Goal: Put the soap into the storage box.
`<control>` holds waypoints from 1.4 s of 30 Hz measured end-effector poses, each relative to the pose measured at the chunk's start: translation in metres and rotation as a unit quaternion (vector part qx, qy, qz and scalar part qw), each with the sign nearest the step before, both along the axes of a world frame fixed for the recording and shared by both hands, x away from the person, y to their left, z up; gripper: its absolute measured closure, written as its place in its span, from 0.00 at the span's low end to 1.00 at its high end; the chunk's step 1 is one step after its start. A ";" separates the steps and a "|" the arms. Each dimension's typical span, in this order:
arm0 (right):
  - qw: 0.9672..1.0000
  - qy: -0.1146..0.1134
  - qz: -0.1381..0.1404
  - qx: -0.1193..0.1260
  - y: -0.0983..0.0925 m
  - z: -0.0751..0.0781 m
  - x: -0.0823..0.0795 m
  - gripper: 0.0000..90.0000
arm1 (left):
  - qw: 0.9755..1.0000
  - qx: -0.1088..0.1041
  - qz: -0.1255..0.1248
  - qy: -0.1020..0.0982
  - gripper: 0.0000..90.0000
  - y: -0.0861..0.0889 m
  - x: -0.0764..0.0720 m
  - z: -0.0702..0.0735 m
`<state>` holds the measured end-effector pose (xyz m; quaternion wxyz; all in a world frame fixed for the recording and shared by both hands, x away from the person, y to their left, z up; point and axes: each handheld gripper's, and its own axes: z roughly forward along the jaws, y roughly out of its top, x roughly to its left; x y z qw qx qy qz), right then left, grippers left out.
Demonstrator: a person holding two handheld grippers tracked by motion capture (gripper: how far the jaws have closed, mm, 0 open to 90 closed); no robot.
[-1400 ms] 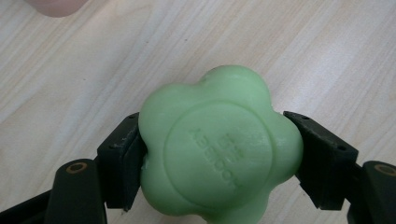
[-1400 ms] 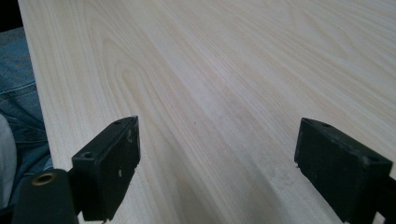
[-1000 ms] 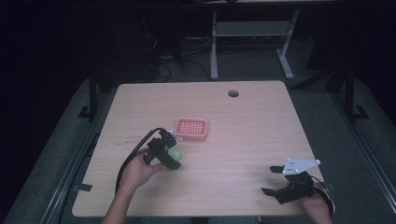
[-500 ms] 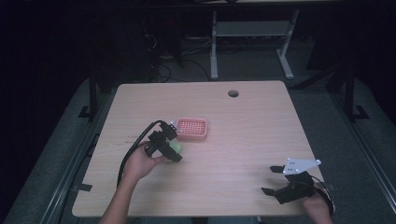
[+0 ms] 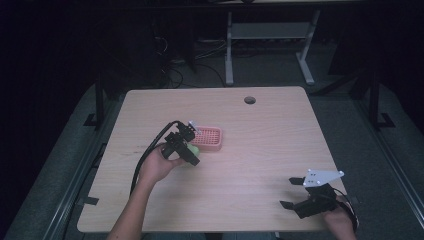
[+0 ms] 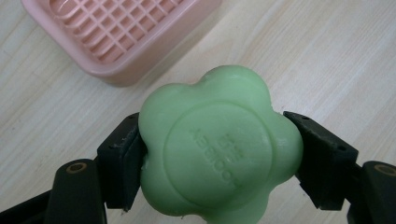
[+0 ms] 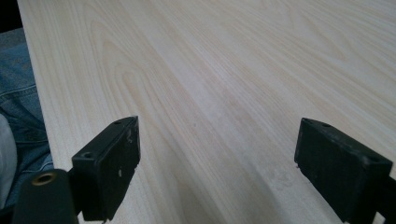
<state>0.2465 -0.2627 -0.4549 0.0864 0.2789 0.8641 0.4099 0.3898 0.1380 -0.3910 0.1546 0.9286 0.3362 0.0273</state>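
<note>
A pale wooden table [image 5: 270, 145] with rounded corners stands on grey carpet [image 5: 350, 115], its grain running in long light streaks. Near the far edge, right of the middle, there is a small dark round hole [image 5: 249, 100] in the top. Beyond the table, the white legs of another frame [image 5: 229, 55] rise from the floor in the gloom, and a tangle of dark cables [image 5: 172, 70] lies just left of them. In the right gripper view, blue denim [image 7: 18, 93] shows past the table's edge.

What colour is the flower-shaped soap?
Light green. The soap shows best in the left gripper view.
</note>
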 end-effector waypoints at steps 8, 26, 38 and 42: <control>1.000 -0.002 0.001 0.001 0.000 0.001 -0.001 0.15 | 1.000 0.010 -0.001 0.003 0.29 -0.010 0.013 0.000; 1.000 -0.003 0.001 0.002 -0.001 0.001 0.000 0.15 | 1.000 0.016 0.006 -0.001 0.29 -0.022 0.035 0.004; 1.000 -0.004 0.002 0.006 -0.002 0.001 0.000 0.15 | 1.000 0.011 0.019 -0.002 0.30 -0.027 0.050 0.005; 1.000 -0.003 0.002 0.004 -0.002 0.001 0.000 0.15 | 1.000 0.010 0.019 -0.003 0.29 -0.031 0.054 0.006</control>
